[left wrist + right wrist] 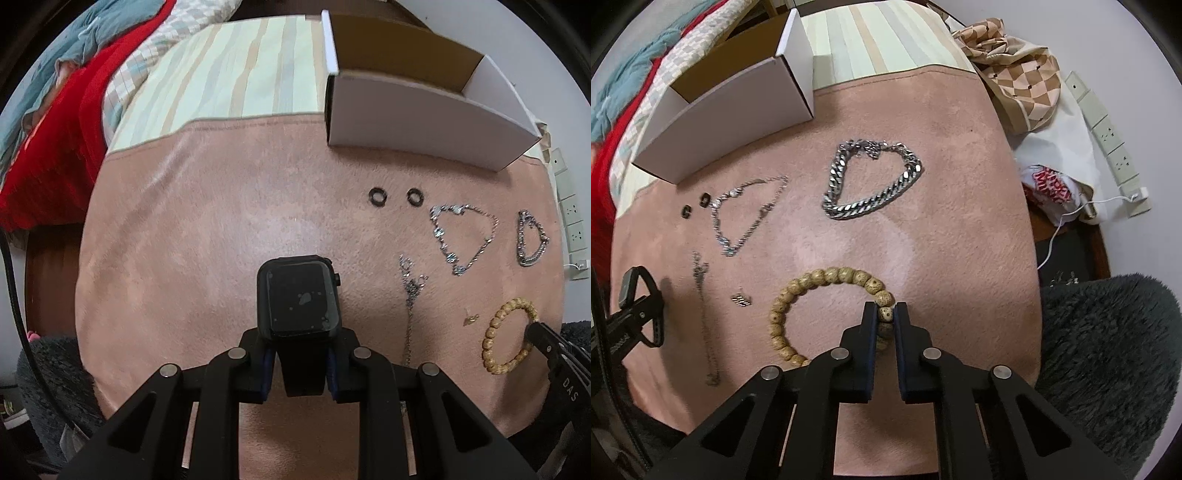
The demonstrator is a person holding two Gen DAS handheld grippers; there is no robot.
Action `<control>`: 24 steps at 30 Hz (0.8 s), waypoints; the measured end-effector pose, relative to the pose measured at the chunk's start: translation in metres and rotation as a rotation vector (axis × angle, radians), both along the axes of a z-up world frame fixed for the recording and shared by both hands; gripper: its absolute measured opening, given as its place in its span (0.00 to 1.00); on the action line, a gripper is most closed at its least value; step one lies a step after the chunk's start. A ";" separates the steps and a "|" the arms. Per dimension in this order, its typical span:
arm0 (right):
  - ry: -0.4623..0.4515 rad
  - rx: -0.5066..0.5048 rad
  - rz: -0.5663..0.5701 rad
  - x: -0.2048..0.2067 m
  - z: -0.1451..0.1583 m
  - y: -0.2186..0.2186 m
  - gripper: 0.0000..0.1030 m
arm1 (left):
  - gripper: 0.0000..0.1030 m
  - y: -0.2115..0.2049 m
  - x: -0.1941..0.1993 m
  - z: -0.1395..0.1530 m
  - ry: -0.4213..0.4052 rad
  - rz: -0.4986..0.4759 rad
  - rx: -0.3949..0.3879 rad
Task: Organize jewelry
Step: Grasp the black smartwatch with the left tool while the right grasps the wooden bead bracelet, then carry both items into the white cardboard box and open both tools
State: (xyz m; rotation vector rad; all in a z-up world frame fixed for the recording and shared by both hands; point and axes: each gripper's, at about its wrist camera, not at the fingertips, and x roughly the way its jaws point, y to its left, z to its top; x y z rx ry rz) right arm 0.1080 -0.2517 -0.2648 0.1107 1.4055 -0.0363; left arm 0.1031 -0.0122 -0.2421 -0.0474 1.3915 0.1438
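A pink suede-like mat (207,229) covers most of the table, and every piece of jewelry lies on it. At its far edge stands an open white cardboard box (417,122); what shows of its inside looks empty, though its floor is partly hidden. Nothing appears sorted yet, so the task seems to be at its first pickups.

The left gripper (300,365) is clamped on the strap of a black smartwatch (301,295), holding its face upward, near and left of the other pieces. The right gripper (886,314) is closed on one bead of the wooden bead bracelet (812,284), which lies on the mat at the near right.

Left to put away: the heavy silver curb-chain bracelet (871,181) at the far right, the thin charm bracelet (461,236) beside it, a slim chain (410,306) running near to far, two dark rings (395,196) just before the box, and a small gold piece (471,319), possibly an earring.
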 end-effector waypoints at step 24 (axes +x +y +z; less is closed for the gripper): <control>-0.339 0.184 0.183 0.106 0.173 0.057 0.09 | 0.18 0.007 0.117 0.131 -0.231 -0.065 -0.125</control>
